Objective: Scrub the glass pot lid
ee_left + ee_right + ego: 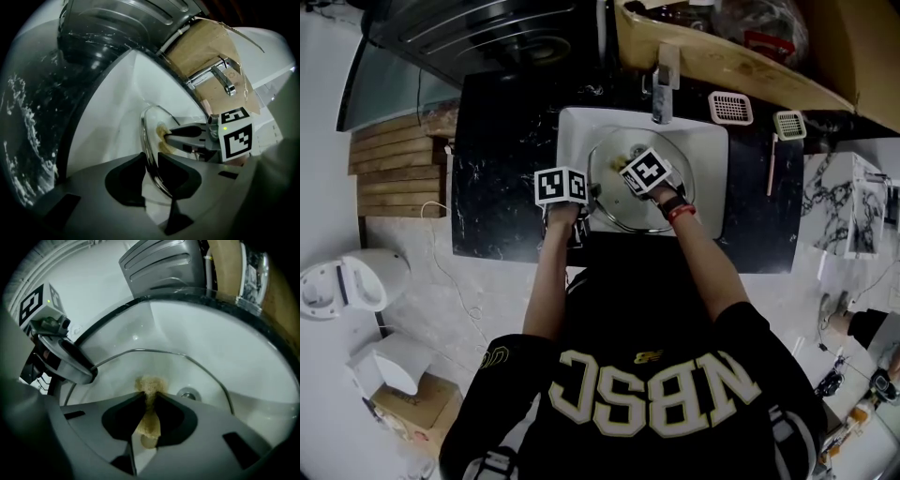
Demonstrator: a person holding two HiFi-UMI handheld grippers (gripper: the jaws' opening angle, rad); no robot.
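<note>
Glass lid [154, 123] rim clamped in left tool [151, 161], right tool [150, 401] pinching tan sponge [149, 423] against its middle.

Dim indoor light, strong fisheye curving, black vignetted corners, soft blurry close foreground, mild glare

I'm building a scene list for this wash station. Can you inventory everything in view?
glass pot lid: one, clear, metal rim, in the sink
sponge: one, tan, on the lid
sink: one, white, set in the counter
faucet: one, silver, behind the sink
counter: one, black marbled, around the sink
strainer: one, pink, counter right of faucet
slotted utensil: one, pale green, right of strainer
left tool: one, grey, shut on the lid's rim
right tool: one, grey, shut on the sponge
</note>
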